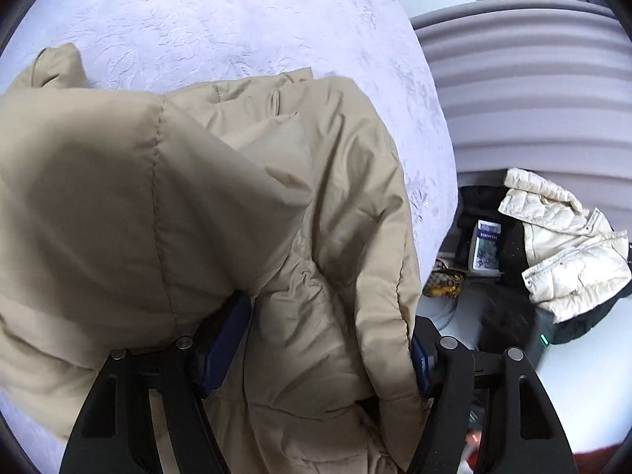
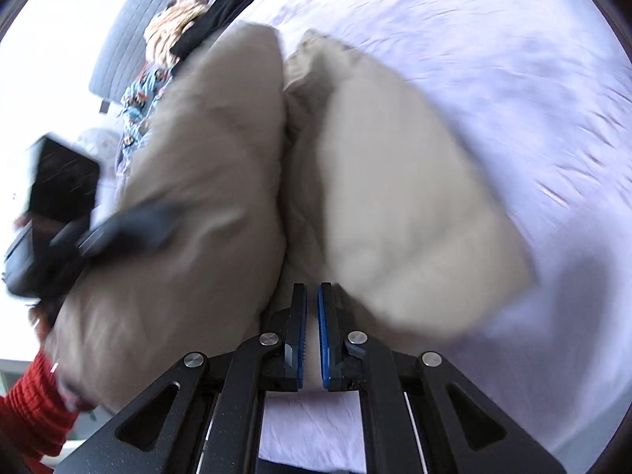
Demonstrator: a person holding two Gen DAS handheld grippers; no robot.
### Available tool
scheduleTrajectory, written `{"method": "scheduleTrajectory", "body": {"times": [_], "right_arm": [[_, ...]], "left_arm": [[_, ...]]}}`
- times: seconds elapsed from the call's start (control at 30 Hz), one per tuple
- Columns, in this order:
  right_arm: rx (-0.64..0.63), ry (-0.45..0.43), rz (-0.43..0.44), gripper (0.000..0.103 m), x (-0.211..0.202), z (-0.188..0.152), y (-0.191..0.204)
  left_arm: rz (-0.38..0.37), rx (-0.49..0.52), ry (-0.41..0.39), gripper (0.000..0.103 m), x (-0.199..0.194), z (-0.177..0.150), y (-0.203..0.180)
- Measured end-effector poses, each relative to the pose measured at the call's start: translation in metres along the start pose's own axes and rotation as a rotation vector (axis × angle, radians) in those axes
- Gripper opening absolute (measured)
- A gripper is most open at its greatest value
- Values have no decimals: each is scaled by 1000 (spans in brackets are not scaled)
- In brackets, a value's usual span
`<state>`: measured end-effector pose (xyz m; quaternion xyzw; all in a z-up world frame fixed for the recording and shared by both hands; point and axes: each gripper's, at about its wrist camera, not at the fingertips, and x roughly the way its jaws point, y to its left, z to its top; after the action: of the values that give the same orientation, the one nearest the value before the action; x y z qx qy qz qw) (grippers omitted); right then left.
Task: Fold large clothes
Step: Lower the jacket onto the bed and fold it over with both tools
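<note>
A large beige padded jacket [image 1: 197, 217] lies bunched on a pale lilac bedspread [image 1: 237, 19]. My left gripper [image 1: 324, 339] has its jaws wide apart with a thick fold of the jacket between the blue pads; whether they press it I cannot tell. In the right wrist view the same jacket [image 2: 221, 181] appears as two puffy folds, blurred by motion. My right gripper [image 2: 312, 316] has its jaws almost closed on a thin bit of the jacket's edge. The left gripper [image 2: 118, 225] shows at the jacket's left side.
A cream quilted jacket [image 1: 565, 245] lies on dark clothes beside the bed, with a grey padded headboard [image 1: 533, 98] behind. A black garment [image 2: 233, 4] and patterned clothes [image 2: 142, 91] lie at the far edge of the bedspread [image 2: 474, 59]. A red sleeve [image 2: 31, 403] is at lower left.
</note>
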<state>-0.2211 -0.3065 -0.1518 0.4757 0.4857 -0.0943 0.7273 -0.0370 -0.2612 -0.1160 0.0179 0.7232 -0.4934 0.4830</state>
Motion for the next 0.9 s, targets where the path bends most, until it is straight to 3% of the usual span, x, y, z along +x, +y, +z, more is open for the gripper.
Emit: {"method": "scheduleTrajectory", "body": {"times": [0.03,0.07,0.1,0.17,0.23,0.33,0.43,0.47,0.5,0.6,0.7,0.77,0.9], "right_arm": [[4,-21,2,9,-10,-7,1],[5,-39,15,20,-19,-14,4],[-1,-58,32,49,-26,-20,11],[-31,-88,69,86,-37,-24,28],[-79,-72,116,87,-42,-25,41],[-151,-48,110,86,-24,-19,70],[-192,-64,-42,78,-4,-16,90],[-197,-89,-77,44,-2,-10,91],[-195,-104,-114,19,-2,-7,89],[-143,-160,-145,14,-10,-4,71],[-106,-156,-157,14,-15,-12,50],[-68,-151,-153,14,-16,-12,33],[-44,-174,-188,14,-19,-17,6]], "left_arm": [[11,4,-3,71,2,-3,3],[27,11,-5,71,6,1,1],[44,20,-9,71,12,11,-3],[79,38,-19,71,17,16,-5],[109,57,-46,71,18,24,-17],[152,134,-141,71,-12,14,-28],[272,183,-297,71,-58,0,-33],[334,185,-356,71,-73,-5,-30],[393,176,-404,71,-86,-10,-24],[523,100,-469,71,-113,-15,22],[541,-14,-438,71,-104,-4,68],[538,-36,-430,71,-84,4,73],[578,20,-425,71,-45,21,47]]}}
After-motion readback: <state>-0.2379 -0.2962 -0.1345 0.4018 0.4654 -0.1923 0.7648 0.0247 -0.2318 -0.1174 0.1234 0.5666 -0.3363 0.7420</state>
